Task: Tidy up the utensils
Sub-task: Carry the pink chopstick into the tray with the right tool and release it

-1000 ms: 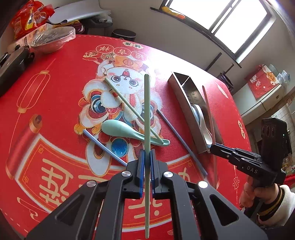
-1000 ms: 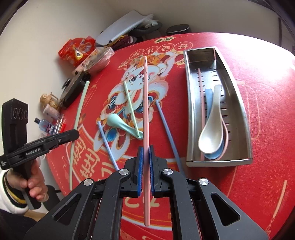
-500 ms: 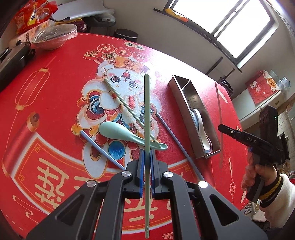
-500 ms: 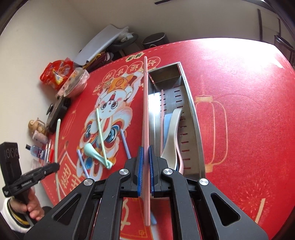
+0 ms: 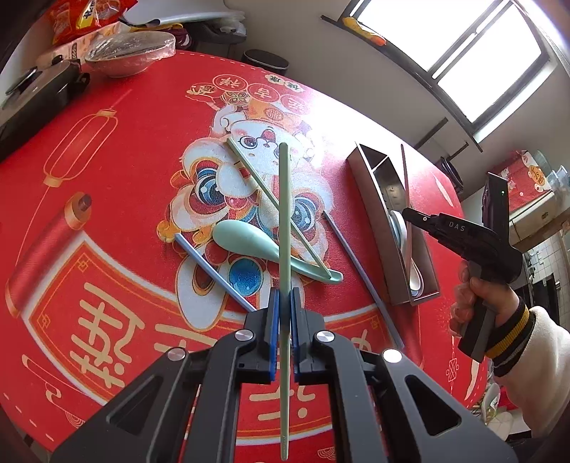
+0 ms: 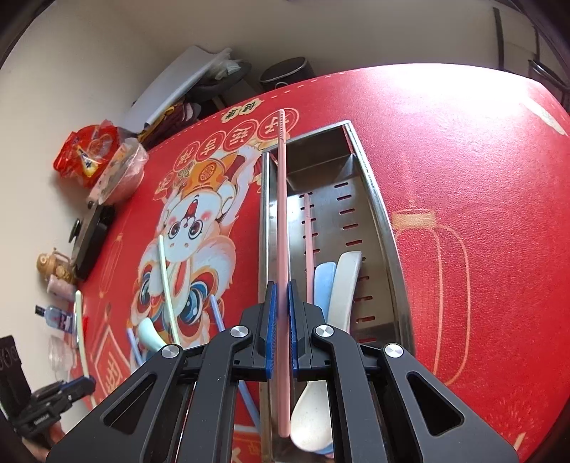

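My left gripper [image 5: 283, 302] is shut on a pale green chopstick [image 5: 284, 213], held above the red mat. Under it lie a green spoon [image 5: 245, 242], a second green chopstick [image 5: 249, 167] and two blue chopsticks [image 5: 213, 267]. My right gripper [image 6: 281, 295] is shut on a pink chopstick [image 6: 282, 213], which hangs over the left wall of the metal tray [image 6: 377, 213]. In the tray lie another pink chopstick [image 6: 307, 228], a blue spoon [image 6: 325, 281] and a white spoon [image 6: 343, 285]. The left wrist view shows the right gripper [image 5: 409, 213] above the tray [image 5: 374, 210].
A wrapped bowl [image 5: 131, 50], a black appliance [image 5: 39, 92] and a snack bag [image 5: 85, 14] crowd the mat's far left edge. Small bottles and a figurine [image 6: 53, 263] stand off the table's side. A bin [image 5: 265, 60] sits behind the table.
My right gripper has carried the pink chopstick from over the middle of the mat across to the tray. The left gripper has stayed nearly still with its green chopstick.
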Tool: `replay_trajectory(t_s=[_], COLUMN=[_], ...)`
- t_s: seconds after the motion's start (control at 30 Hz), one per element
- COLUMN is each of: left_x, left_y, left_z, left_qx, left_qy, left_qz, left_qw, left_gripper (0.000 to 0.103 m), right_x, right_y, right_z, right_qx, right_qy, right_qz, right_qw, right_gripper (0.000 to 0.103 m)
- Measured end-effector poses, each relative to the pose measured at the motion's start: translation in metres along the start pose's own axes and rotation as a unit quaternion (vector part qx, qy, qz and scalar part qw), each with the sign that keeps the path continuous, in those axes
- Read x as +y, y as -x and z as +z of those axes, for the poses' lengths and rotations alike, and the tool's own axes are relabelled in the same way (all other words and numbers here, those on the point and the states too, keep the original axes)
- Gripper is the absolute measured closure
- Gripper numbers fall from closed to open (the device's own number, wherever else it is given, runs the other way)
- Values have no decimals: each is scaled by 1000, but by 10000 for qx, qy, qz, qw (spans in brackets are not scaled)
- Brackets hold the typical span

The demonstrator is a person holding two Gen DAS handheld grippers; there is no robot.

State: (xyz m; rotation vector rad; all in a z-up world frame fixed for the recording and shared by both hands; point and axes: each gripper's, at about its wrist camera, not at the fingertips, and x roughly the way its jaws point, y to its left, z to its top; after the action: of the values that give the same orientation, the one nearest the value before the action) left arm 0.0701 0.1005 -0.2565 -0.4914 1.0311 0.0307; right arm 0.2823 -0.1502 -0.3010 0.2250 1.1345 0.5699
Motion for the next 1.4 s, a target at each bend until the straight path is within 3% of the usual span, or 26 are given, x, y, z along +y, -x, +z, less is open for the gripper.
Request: replay_trajectory(t_s=[0.17,0.6,0.93,1.2,1.4], left_x=[0,-4,-4,-5,-10], left_y=[0,-4,-5,-3,-1], left_z=[1,0,-2,-3,1], left_qx=[11,48,58,47,0], left_qy=[7,-26,-11,-24,-31], left_qz=[32,-4,-42,-65,-47], left_qw=[10000,10000,10000,10000,10000], left_gripper=[97,97,97,97,97], right_x=[-6,2,2,2,0], right_y=[-6,-21,-22,-5,27], right_z=[-1,-17,-16,-17,-24], right_qx=[12,537,656,387,35], right_qy=[-156,405,360,176,227], right_qz=[-12,-249,-274,-262,-565], right_qw=[9999,9974,9968,9988,9981], right_gripper=[97,97,96,95,95])
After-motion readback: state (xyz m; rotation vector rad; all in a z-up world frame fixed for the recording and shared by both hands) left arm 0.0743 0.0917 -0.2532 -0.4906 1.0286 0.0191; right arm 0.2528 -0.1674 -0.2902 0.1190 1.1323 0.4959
